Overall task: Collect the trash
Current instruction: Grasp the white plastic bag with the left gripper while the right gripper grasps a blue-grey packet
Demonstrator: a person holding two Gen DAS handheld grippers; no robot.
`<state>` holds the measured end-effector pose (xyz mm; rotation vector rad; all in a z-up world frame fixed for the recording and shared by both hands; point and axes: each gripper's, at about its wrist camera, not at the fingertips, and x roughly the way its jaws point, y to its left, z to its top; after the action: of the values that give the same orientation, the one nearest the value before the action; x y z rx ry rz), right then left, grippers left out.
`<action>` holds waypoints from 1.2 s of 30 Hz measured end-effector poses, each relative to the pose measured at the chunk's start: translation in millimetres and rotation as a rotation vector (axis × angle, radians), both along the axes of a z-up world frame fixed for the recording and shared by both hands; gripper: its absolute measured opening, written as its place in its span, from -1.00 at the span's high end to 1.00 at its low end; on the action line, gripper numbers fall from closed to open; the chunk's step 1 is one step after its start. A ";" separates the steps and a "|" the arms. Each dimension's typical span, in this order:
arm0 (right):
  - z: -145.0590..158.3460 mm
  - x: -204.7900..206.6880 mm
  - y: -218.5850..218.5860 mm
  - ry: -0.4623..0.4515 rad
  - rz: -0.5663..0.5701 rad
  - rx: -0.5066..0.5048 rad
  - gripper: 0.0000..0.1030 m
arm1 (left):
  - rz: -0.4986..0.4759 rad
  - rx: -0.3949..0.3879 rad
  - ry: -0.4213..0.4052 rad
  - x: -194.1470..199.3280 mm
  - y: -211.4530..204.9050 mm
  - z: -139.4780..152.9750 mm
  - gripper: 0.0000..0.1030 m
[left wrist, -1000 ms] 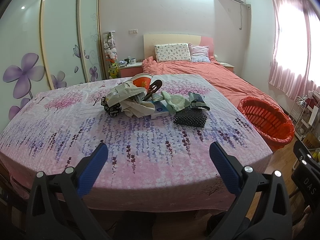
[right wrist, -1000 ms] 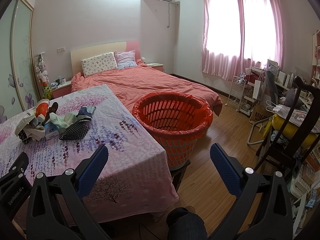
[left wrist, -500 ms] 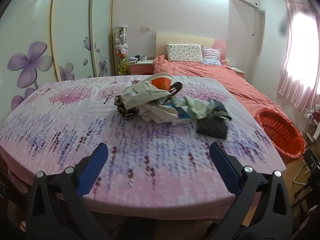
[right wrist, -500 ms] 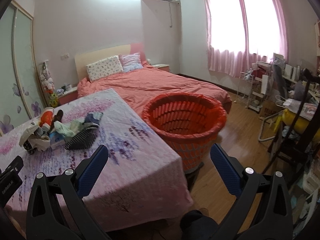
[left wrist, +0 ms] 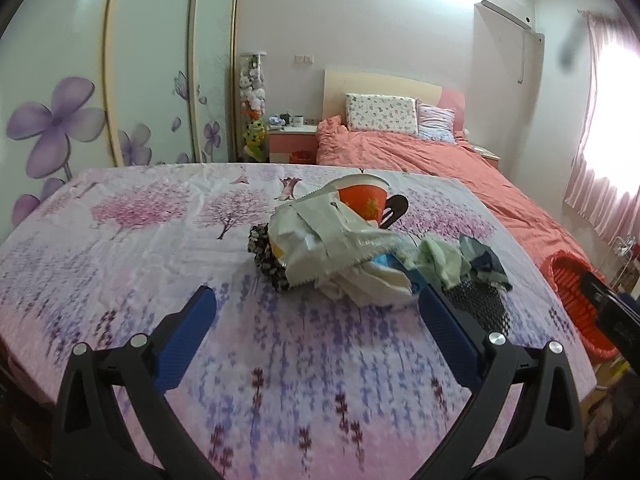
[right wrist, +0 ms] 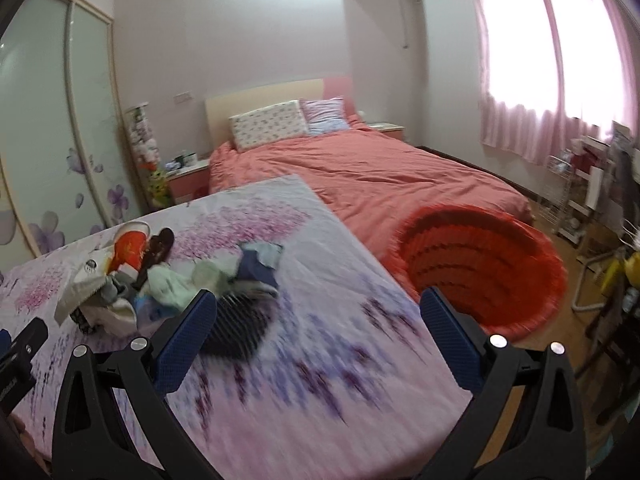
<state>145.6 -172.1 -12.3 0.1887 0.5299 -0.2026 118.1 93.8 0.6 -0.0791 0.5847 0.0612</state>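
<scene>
While nothing is being held yet, the job is judged to be right at its start. The left gripper (left wrist: 316,308) is being held wide open above the near part of the flowery cloth (left wrist: 140,248), and nothing is being pinched between its blue fingers (left wrist: 188,332). The right gripper (right wrist: 316,308) is being held wide open too, with nothing in it.

All the trash is being seen in one pile (left wrist: 360,244) in the middle of the cloth, farther off than both grippers. In that pile a crinkly white wrapper (left wrist: 324,240), a red paper cup (left wrist: 362,200), a green rag (left wrist: 440,260) and a black mesh thing (left wrist: 478,300) are being seen, touching or lying on each other.

The red basket (right wrist: 480,268) is being seen on the floor to the right of the cloth, well apart from the pile. No trash is being seen inside it, though its bottom is blurry. So every piece is judged to be left to pick up and drop in.
</scene>
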 end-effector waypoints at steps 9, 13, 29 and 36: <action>-36.0 93.8 12.1 0.178 0.125 0.099 -0.31 | 0.004 -0.048 0.022 46.4 13.2 0.0 -0.93; -45.9 108.7 16.4 0.228 0.132 0.095 -0.18 | 0.000 -0.059 0.040 66.1 13.2 -2.1 -0.93; -49.4 100.6 6.2 0.261 0.148 0.077 0.68 | 0.033 -0.007 0.173 102.7 18.6 -31.6 -0.93; -46.6 103.4 4.1 0.250 0.144 0.087 0.70 | -0.047 -0.150 0.223 108.2 31.9 -43.4 -0.50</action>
<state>248.9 -168.0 -58.9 0.2105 0.7988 -0.0630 226.3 125.7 -42.8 -0.2060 0.8134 -0.0196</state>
